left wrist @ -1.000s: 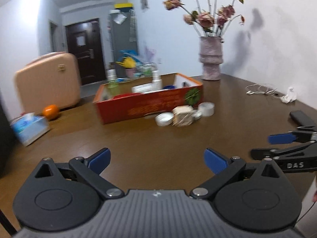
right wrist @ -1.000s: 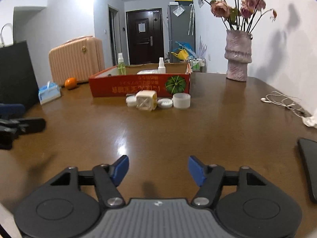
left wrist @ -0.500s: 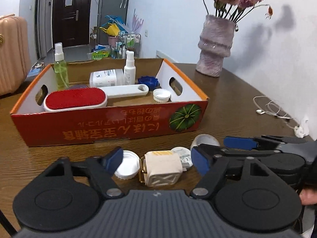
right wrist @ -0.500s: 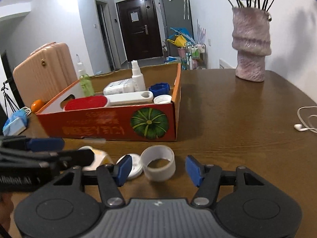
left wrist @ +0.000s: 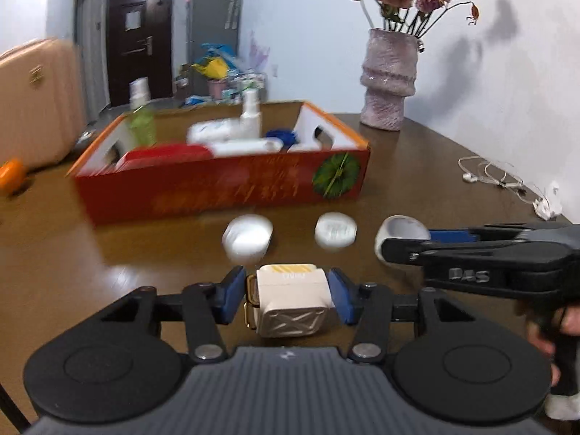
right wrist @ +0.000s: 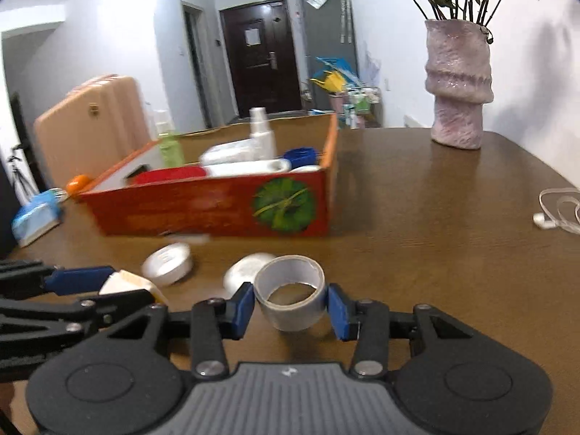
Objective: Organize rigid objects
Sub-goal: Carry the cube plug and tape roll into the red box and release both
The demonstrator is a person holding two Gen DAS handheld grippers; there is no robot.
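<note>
On the brown table (left wrist: 417, 166), in front of the red box (left wrist: 217, 185), the left tongs (left wrist: 286, 295) had just been closing around the cream square box (left wrist: 291, 302), pads touching it, while the right tongs (right wrist: 290, 306) closed around the tape roll (right wrist: 290, 295), barely touching.

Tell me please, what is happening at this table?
A person is tidying small things with two handheld grippers. The left gripper has just been closing around a small cream box; the right gripper has just been closing around a grey tape roll. Both items sit on the wooden table, in front of the red cardboard box. Two white lids lie loose.
</note>
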